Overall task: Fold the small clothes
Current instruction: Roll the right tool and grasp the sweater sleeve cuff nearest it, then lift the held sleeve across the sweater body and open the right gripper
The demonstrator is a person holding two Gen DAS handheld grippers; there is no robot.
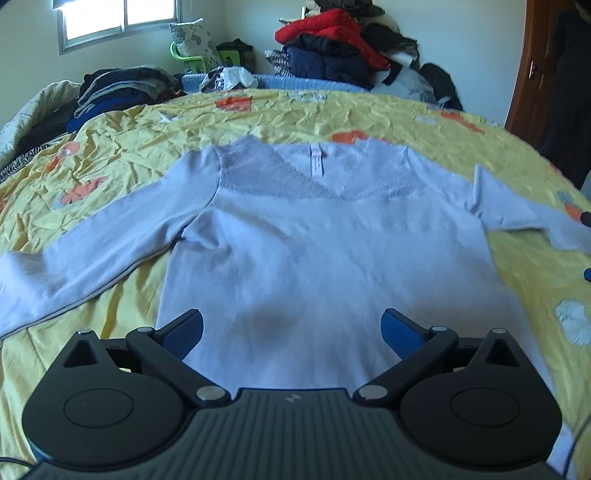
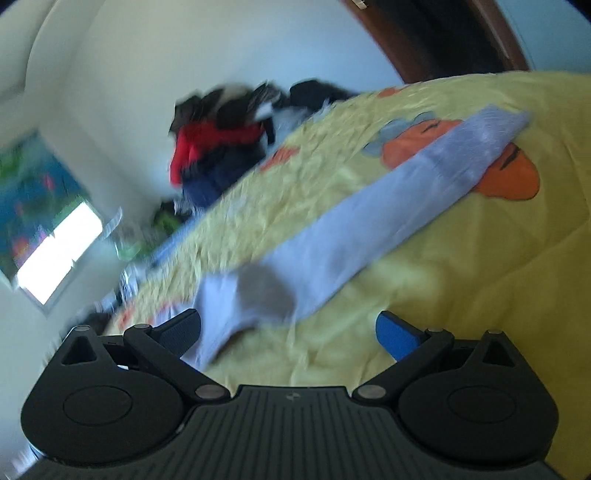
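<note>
A pale lilac long-sleeved V-neck top (image 1: 317, 240) lies flat, front up, on the yellow bedspread (image 1: 122, 147). Its left sleeve (image 1: 92, 258) stretches out to the left; its right sleeve (image 1: 517, 206) runs off to the right. My left gripper (image 1: 291, 328) is open and empty, over the lower body of the top. The right wrist view is tilted and blurred. It shows the right sleeve (image 2: 388, 210) lying across the bedspread (image 2: 480, 277). My right gripper (image 2: 288, 328) is open and empty just above the sleeve's near end.
A pile of red, navy and black jackets (image 1: 332, 44) stands at the far side of the bed. Folded dark clothes (image 1: 122, 88) lie at the far left. A wooden door (image 1: 535, 66) is at the right. A window (image 1: 118, 18) is at the back left.
</note>
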